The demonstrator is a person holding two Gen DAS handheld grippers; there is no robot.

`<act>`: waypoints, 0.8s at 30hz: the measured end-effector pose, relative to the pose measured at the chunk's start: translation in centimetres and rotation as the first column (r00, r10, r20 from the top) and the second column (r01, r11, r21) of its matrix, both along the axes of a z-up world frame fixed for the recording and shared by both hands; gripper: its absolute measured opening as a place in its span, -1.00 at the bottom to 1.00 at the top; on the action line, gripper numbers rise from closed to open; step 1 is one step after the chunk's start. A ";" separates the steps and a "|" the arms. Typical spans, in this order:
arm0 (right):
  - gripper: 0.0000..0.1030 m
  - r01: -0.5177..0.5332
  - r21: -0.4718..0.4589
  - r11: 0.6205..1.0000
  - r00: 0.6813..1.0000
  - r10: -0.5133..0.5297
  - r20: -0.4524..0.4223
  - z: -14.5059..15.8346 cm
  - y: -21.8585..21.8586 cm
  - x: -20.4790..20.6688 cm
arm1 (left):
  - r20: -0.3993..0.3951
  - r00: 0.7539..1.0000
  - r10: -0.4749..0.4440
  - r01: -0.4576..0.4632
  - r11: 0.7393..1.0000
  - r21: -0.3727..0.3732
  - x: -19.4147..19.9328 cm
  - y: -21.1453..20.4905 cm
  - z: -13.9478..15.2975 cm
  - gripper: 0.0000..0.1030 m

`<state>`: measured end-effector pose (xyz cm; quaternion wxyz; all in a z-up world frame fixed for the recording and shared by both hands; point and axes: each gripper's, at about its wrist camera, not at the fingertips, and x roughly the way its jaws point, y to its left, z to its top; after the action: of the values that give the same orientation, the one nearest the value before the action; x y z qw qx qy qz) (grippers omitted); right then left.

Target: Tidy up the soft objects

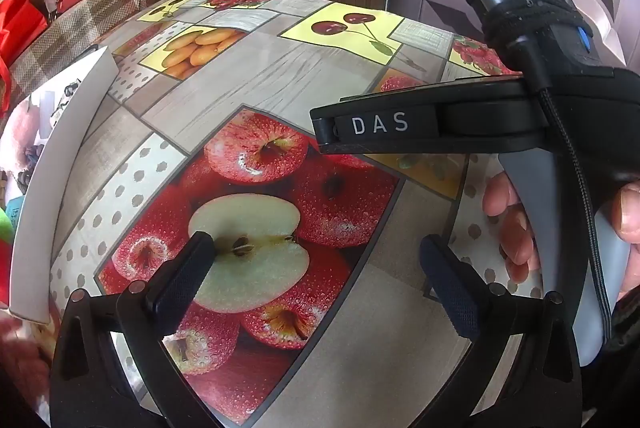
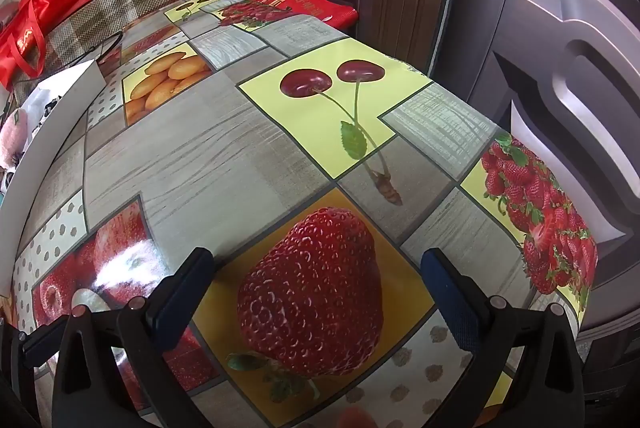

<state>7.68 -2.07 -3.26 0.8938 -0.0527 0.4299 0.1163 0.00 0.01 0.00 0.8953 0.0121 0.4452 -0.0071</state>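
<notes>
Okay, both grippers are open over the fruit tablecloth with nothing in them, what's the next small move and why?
Probably swing the left gripper toward the white box at the table's left edge. Both it and the right gripper stand open and empty over bare tablecloth, and the only soft things in view, a pink plush among them, sit in that box.

I see table (image 2: 248,156) under glossy fruit-print cloth; white box (image 1: 52,164) at my nine o'clock, resting on it, soft toys inside.
</notes>
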 end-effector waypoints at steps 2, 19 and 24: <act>1.00 0.000 0.000 1.000 1.000 0.000 0.000 0.0 0.0 0.0 | 0.000 1.000 0.000 0.000 1.000 0.000 0.0 0.0 0.0 0.99; 1.00 0.000 0.000 1.000 1.000 0.000 -0.001 0.0 0.0 0.0 | 0.000 1.000 0.000 0.000 1.000 0.000 0.0 0.0 0.0 0.99; 1.00 0.000 -0.001 1.000 1.000 0.000 -0.001 0.0 0.0 0.0 | 0.000 1.000 -0.004 0.004 1.000 -0.002 -0.1 0.0 -0.1 0.99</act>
<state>7.68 -2.12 -3.27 0.8936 -0.0532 0.4302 0.1161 -0.13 0.06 -0.11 0.8954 0.0121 0.4451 -0.0093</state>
